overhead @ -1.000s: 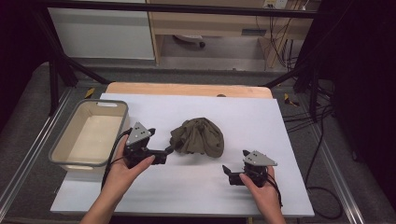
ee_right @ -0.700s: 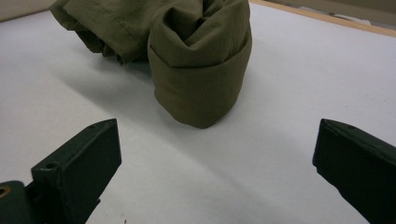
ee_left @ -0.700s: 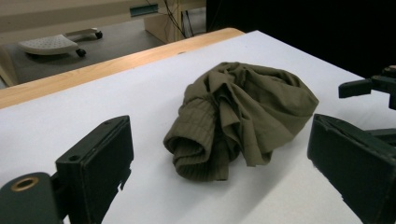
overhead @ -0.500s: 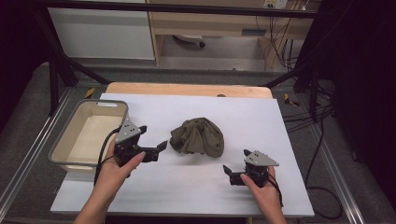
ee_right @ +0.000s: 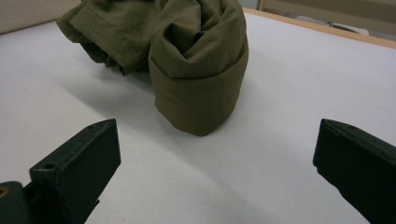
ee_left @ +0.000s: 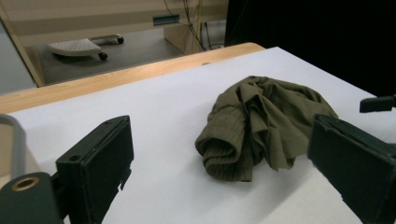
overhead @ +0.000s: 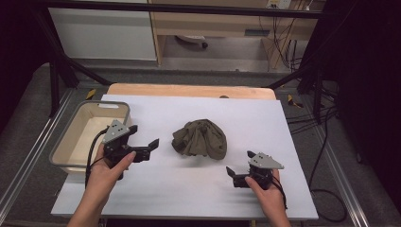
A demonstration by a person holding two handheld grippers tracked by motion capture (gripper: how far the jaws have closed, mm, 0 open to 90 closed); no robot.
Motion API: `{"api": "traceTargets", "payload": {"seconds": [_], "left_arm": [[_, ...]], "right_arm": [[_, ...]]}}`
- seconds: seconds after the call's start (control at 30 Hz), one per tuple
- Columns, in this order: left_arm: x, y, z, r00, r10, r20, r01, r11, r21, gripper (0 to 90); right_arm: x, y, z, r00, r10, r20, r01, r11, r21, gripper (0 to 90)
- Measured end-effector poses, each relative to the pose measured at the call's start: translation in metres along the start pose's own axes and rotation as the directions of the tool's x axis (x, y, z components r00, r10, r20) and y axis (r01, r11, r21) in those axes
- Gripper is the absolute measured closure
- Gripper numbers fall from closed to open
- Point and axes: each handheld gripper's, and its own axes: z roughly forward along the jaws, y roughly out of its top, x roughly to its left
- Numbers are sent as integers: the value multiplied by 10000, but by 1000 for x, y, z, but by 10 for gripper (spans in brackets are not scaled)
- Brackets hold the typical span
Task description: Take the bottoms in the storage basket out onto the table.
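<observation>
Since a second ago, left gripper (overhead: 144,142) has backed away from the olive cloth (overhead: 200,138) toward the tray (overhead: 66,137); jaws wide apart, empty. Nearest, right gripper (overhead: 230,173) rests open. Cloth lies crumpled mid-table, between them.

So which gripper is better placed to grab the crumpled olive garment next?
Probably the left gripper: its open jaws point across the table at the garment, raised beside it. The right gripper, also open, sits low near the table's front edge, angled toward the cloth's rolled end.
</observation>
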Motion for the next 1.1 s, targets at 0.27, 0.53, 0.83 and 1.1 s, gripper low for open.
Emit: {"api": "traceTargets", "payload": {"seconds": [0.27,0.53,0.83,1.1], "left_arm": [[15,4,-14,9992,-82,-380,80,10000,-57,73],[24,3,-19,9983,-275,-515,263,9994,-242,65],[29,7,-30,9978,-245,-621,225,9992,-327,61],[46,7,-48,9937,-547,-981,490,9970,-596,61]], "right_arm": [[0,-1,0,9999,-75,79,74,9999,122,15],[-1,-2,0,9999,-46,145,43,9999,148,16],[-2,-2,-7,9999,-69,129,69,10000,35,15],[-1,-1,-7,9999,-74,126,73,9999,81,15]]}}
